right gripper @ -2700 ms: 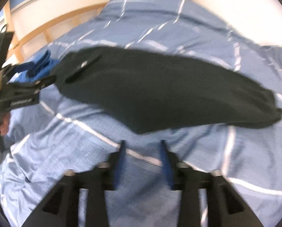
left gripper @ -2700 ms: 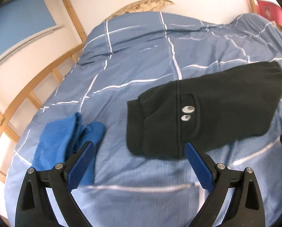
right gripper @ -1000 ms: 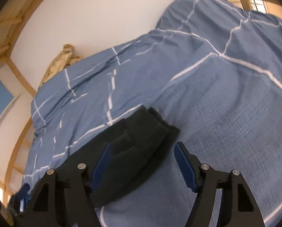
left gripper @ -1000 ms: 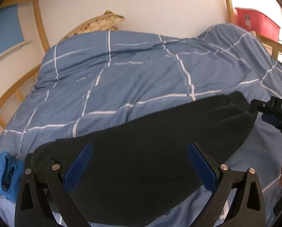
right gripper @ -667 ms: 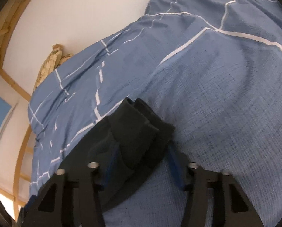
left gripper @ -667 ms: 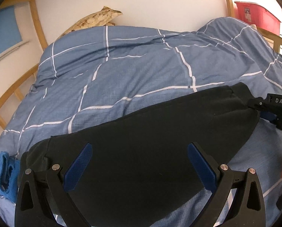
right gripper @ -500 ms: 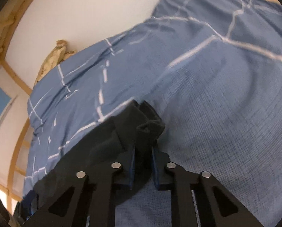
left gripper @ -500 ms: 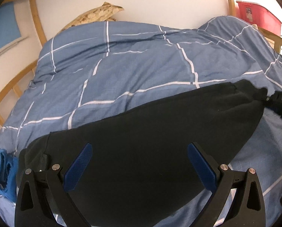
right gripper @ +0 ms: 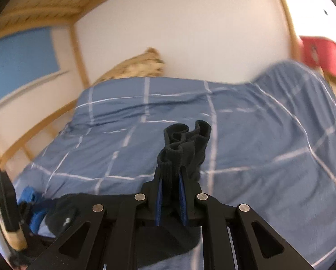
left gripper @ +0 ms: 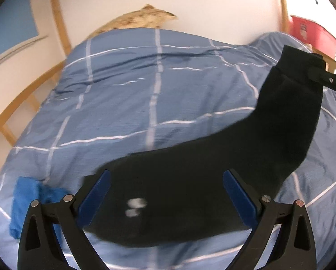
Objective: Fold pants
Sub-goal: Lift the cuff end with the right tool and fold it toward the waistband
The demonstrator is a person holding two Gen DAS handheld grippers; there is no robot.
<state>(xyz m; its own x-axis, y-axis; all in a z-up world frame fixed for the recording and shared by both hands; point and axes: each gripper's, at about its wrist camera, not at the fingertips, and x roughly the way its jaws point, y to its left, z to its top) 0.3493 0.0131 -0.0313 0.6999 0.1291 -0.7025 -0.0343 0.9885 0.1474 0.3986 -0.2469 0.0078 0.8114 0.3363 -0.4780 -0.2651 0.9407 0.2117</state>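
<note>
1. Two hand-held grippers work over a bed [left gripper: 145, 94] covered in a blue checked duvet.
2. The right hand-held gripper [right gripper: 170, 199] is clamped on the cuff end of black pants [left gripper: 201, 180], lifting it above the bed.
3. The left hand-held gripper [left gripper: 168, 198] has its fingers wide apart, above the pants' waist end lying on the duvet.
4. A blue cloth [left gripper: 23, 202] lies just beside the waist.

– What carries it all?
– A bed [left gripper: 127, 103] under a blue checked duvet; black pants [left gripper: 190, 180] lie partly on it; a blue cloth [left gripper: 23, 202] just beside them.
</note>
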